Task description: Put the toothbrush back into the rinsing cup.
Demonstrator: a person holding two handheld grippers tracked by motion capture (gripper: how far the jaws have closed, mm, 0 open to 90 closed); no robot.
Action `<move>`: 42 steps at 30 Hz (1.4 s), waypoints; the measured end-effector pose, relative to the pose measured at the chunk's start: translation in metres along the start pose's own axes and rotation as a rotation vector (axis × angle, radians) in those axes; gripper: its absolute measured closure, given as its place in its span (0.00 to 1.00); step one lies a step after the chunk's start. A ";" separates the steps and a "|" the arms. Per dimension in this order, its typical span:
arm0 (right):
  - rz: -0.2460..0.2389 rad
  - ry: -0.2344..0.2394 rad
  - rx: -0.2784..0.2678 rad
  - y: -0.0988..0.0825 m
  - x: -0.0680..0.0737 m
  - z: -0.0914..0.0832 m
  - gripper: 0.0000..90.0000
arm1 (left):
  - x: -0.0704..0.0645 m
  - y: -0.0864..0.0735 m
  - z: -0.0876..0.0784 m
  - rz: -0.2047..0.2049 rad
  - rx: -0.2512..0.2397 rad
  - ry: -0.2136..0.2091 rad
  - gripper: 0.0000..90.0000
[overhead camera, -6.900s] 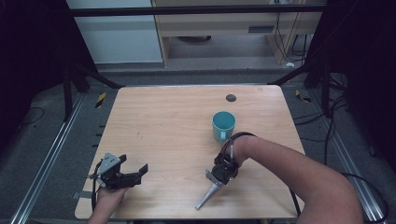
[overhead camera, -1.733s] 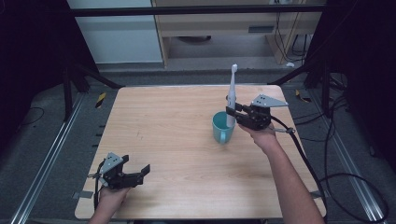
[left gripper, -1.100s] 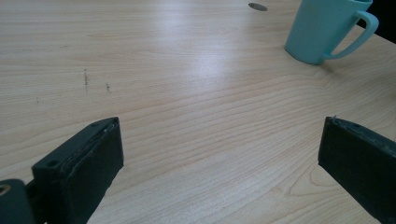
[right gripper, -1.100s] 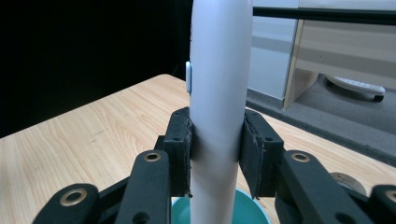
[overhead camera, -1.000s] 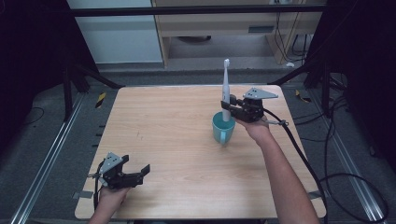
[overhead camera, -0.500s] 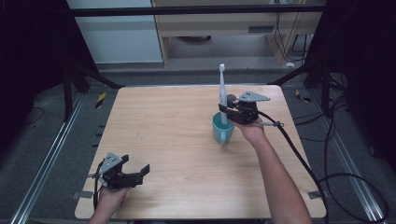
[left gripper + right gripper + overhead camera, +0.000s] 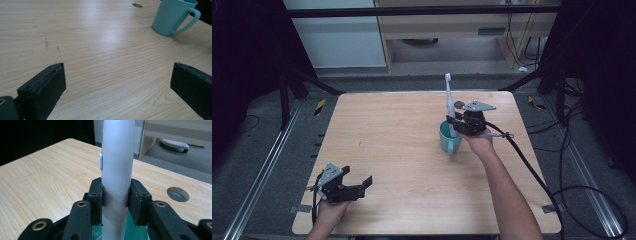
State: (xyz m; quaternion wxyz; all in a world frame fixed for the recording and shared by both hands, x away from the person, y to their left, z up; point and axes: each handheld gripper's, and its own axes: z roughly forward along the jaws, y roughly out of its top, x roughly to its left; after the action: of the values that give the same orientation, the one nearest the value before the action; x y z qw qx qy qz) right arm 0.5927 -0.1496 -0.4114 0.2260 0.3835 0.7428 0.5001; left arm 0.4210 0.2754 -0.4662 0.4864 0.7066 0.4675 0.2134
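A white electric toothbrush (image 7: pixel 448 97) stands upright, brush head at the top, with my right gripper (image 7: pixel 457 124) shut on its thick handle. Its lower end reaches down into the mouth of a teal mug (image 7: pixel 449 140) on the right half of the wooden table (image 7: pixel 402 150). In the right gripper view both pads of the right gripper (image 7: pixel 116 203) press the toothbrush (image 7: pixel 117 165), and the mug (image 7: pixel 137 231) shows teal just beneath. My left gripper (image 7: pixel 362 184) rests low near the table's front left corner, open and empty. In the left gripper view the left gripper (image 7: pixel 117 85) points across the table towards the mug (image 7: pixel 172 17).
A small round dark insert (image 7: pixel 459 105) sits in the tabletop behind the mug, also seen as the insert (image 7: pixel 177 194). The right gripper's cable (image 7: pixel 532 170) trails off the table's right side. Metal rails and a frame stand around the table.
The right hand has carried the upright toothbrush left and down over the mug, so its lower end now sits in the mug's mouth. The left gripper has stayed put.
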 end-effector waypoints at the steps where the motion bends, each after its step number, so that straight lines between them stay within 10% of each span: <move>1: -0.001 -0.005 0.005 0.000 0.000 0.000 0.73 | 0.000 0.000 0.000 0.000 0.000 0.000 0.00; 42: -0.015 -0.090 0.223 -0.011 0.005 0.013 0.73 | 0.001 0.002 -0.003 -0.002 -0.023 0.006 0.00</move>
State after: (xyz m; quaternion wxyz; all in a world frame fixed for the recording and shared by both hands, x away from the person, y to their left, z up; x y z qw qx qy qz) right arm 0.5946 -0.1405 -0.4266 0.2187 0.4231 0.7857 0.3948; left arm 0.4196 0.2774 -0.4634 0.4931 0.6999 0.4672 0.2205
